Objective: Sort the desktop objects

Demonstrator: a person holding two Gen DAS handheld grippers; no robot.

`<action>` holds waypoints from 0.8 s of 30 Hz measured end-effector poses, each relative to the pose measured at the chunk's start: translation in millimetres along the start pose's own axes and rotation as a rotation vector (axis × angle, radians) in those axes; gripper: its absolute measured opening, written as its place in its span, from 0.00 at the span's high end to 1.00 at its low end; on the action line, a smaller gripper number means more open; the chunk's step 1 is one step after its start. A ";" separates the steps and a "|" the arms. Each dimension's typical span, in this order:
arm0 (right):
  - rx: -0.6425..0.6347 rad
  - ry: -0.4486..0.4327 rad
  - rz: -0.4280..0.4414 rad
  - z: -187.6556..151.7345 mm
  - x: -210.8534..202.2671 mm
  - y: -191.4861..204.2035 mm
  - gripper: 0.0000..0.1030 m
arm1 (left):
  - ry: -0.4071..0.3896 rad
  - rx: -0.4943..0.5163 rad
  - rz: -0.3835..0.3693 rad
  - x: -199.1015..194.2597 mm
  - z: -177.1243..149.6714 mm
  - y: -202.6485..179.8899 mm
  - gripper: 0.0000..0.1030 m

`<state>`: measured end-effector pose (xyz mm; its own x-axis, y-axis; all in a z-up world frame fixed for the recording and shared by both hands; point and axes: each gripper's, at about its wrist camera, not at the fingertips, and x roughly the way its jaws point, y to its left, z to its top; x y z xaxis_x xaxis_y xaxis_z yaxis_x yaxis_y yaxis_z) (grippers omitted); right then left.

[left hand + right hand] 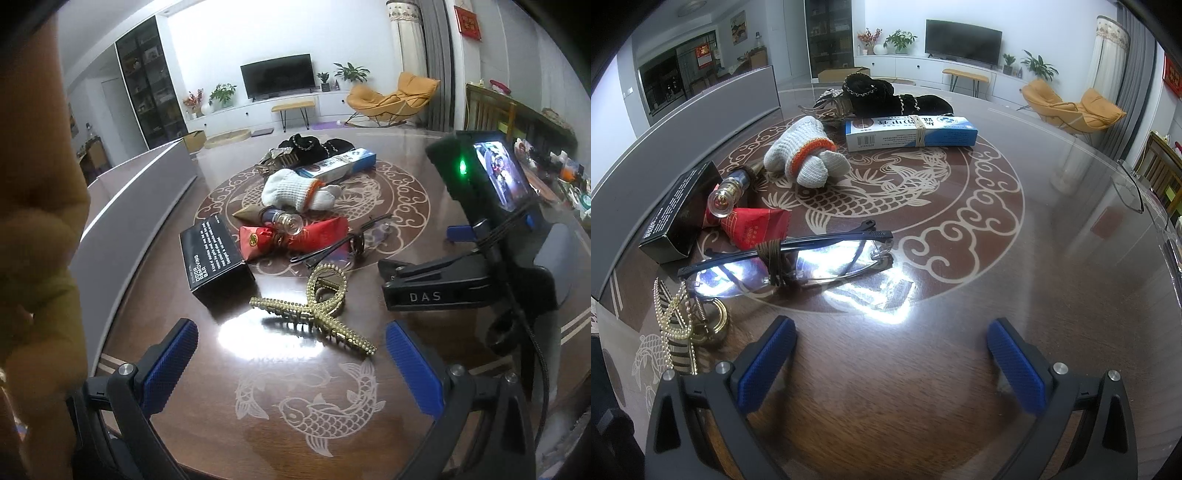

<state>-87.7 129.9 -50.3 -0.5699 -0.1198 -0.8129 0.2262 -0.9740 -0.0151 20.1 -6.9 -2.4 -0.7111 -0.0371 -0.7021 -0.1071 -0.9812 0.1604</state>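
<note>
A: Left gripper?
B: Spread wide, blue pads well apart, pinching nothing. Low over the table, touching no object. Gold hair clip just ahead, lying flat between the lines of the two fingers but beyond their tips.

A: Right gripper?
B: Also spread wide, nothing between its pads. Hovering above bare wood, glare patch just in front. Seen from the left wrist too, over to the right of the pile, with a lit screen on its back.

A: Nearest to the right fingers?
B: Glasses, folded, arms bound with brown cord, lying ahead and slightly left of the tips. Not touched.

A: Rest of the pile?
B: Black box to the left, standing on a long side. Red packet beside it, small clear bottle resting on top of the packet. White glove with an orange cuff further back. Blue-and-white carton behind that, ringed by a rubber band. Black cloth item with gold trim at the far end, touching a silver clip.

A: Anything lifted?
B: Nothing; all lying on the table.
</note>
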 end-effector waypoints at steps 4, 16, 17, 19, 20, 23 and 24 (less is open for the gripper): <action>0.000 0.000 0.000 -0.1 -0.2 0.0 0.00 | 0.001 0.001 -0.008 -0.8 1.8 0.3 0.00; 0.000 0.000 0.000 -0.3 -0.1 -0.1 0.00 | 0.005 -0.030 -0.058 0.2 3.7 4.0 0.00; 0.000 0.000 0.000 -0.3 -0.1 -0.2 0.00 | 0.006 -0.026 -0.055 0.3 3.7 3.0 0.00; 0.000 0.000 0.000 -0.3 -0.1 -0.2 0.00 | 0.011 -0.039 -0.074 0.8 3.0 4.6 0.00; 0.000 0.000 0.000 -0.3 -0.1 -0.2 0.00 | 0.016 -0.051 -0.085 1.7 3.0 6.6 0.00; 0.000 0.000 0.000 -0.3 -0.1 -0.2 0.00 | 0.002 -0.046 -0.070 -0.8 3.7 7.3 0.00; 0.000 0.000 0.000 -0.3 -0.1 -0.2 0.00 | -0.004 -0.042 -0.072 -2.4 4.0 6.4 0.00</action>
<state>-87.4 130.2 -50.3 -0.5701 -0.1201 -0.8128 0.2262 -0.9740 -0.0148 18.4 -12.3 3.1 -0.7055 0.0343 -0.7079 -0.1286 -0.9885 0.0802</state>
